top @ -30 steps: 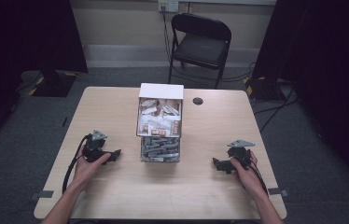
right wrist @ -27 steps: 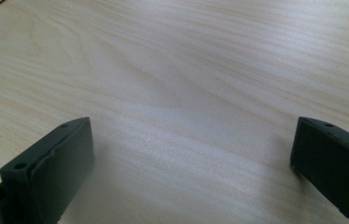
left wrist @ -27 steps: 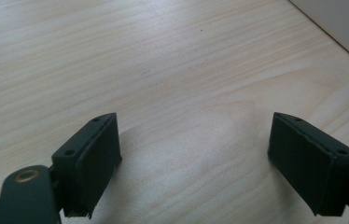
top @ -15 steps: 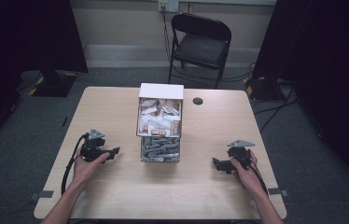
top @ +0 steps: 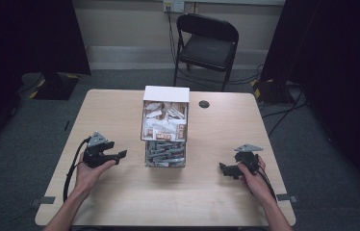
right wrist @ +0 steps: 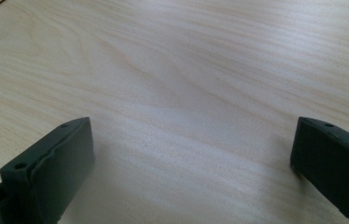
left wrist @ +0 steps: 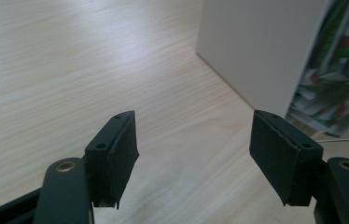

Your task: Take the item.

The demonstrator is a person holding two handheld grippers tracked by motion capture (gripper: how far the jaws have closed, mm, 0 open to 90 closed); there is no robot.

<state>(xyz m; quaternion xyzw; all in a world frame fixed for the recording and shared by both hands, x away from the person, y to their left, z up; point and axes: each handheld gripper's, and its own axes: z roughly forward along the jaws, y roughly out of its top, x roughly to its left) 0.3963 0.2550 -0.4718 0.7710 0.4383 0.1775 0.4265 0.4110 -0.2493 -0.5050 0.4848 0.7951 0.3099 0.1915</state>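
Pale wood grain covers the table (top: 120, 115), and I see it from above with my two grippers resting low on either side of a box (top: 165, 126) at the centre. The box is white, open at the top, and packed with small packets; its near part looks clear, with grey pieces showing through.

My left gripper (top: 118, 155) sits on the table just left of the box, its jaws pointing toward it. In the left gripper view (left wrist: 193, 158) the jaws stand wide apart with nothing between them, and the white wall of the box (left wrist: 256, 51) rises close ahead on the right, with colourful packets visible past its edge.

My right gripper (top: 225, 169) lies well to the right of the box, jaws aimed inward. In the right gripper view (right wrist: 191, 163) its jaws are spread very wide over bare wood, holding nothing.

Nothing stands between either gripper and the box. A small dark disc (top: 204, 104) lies on the table behind the box, to its right. Beyond the table stands a black folding chair (top: 207, 45), with cables on the floor around it.
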